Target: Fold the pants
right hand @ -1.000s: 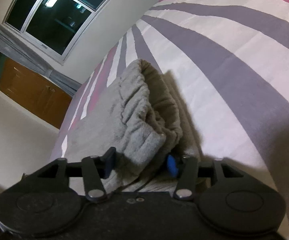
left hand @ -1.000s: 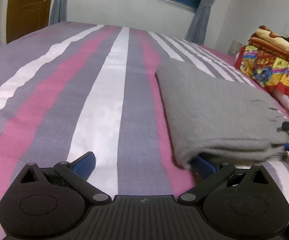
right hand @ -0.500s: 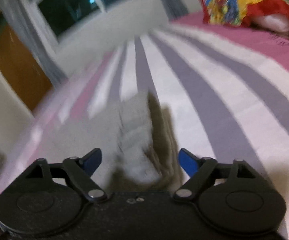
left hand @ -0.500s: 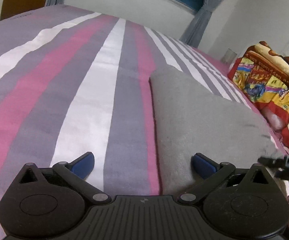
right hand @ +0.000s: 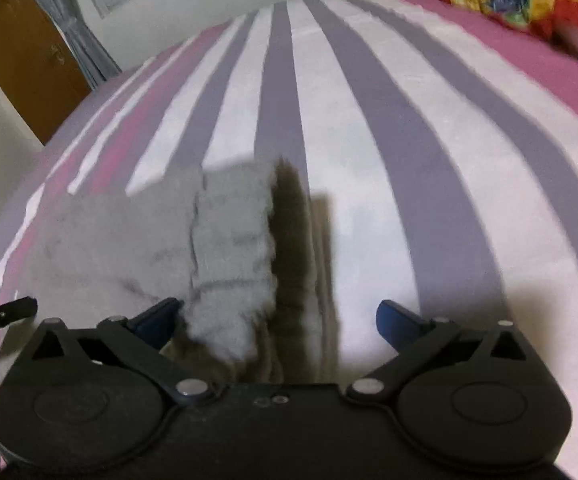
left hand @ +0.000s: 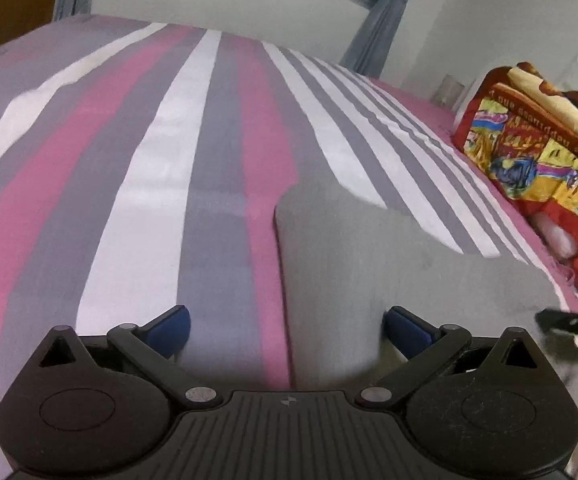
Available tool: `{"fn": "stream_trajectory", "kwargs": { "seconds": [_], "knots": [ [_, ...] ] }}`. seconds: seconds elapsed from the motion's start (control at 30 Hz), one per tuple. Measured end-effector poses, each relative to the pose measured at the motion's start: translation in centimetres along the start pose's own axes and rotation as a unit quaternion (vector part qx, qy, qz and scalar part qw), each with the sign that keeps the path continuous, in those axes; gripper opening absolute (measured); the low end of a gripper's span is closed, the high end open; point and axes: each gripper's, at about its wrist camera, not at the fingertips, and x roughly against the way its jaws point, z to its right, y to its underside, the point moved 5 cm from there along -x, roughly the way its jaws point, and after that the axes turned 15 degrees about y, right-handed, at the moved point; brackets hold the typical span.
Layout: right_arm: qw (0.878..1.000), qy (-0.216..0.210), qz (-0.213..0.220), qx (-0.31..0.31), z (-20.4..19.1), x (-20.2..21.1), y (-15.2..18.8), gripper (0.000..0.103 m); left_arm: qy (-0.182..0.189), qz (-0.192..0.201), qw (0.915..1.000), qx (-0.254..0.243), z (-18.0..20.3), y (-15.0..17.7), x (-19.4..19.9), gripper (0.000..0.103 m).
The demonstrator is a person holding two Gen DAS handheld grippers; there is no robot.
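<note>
The grey fleece pants (right hand: 129, 240), folded into a flat stack, lie on the pink, grey and white striped bedsheet (left hand: 161, 168). They look soft, light and limp, best pinched at a thick folded edge. The right gripper (right hand: 277, 318) has just been opening, its jaws wide and gripping nothing; the left gripper (left hand: 287, 324) gapes empty too.

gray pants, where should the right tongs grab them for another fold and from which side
Probably the thick bunched end of the gray pants, the stacked edge nearest the right tongs. Come from the near side, low along the striped bed, one finger under the layers and one on top. That edge stands raised and casts a shadow, so it offers a lip; the flat middle does not.
</note>
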Motion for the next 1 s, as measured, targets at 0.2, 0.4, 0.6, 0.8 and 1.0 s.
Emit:
{"fn": "stream_trajectory", "kwargs": {
  "seconds": [0.2, 0.4, 0.6, 0.8, 1.0],
  "knots": [
    [1.000, 0.011, -0.020, 0.021, -0.7, -4.0, -2.6, 0.103, -0.013, -0.020, 0.9997, -0.001, -0.9, -3.1, -4.1, 0.103],
    [1.000, -0.002, 0.001, 0.022, -0.8, -5.0, -3.3, 0.103, -0.020, -0.025, 0.9993, -0.018, -0.5, -3.7, -6.0, 0.103],
    [1.000, -0.013, -0.016, 0.013, -0.4, -5.3, -3.2, 0.103, -0.027, -0.030, 0.9989, -0.025, -0.2, -3.4, -5.5, 0.103],
    [0.999, -0.036, -0.031, 0.002, 0.1, -3.8, -2.7, 0.103, -0.025, -0.039, 0.9983, -0.037, 0.6, -2.2, -3.8, 0.103],
    [0.995, -0.084, -0.055, -0.015, 1.5, -1.7, -0.3, 0.103, -0.009, -0.031, 0.9991, -0.028, 0.9, 0.9, -0.7, 0.103]
  ]
}}
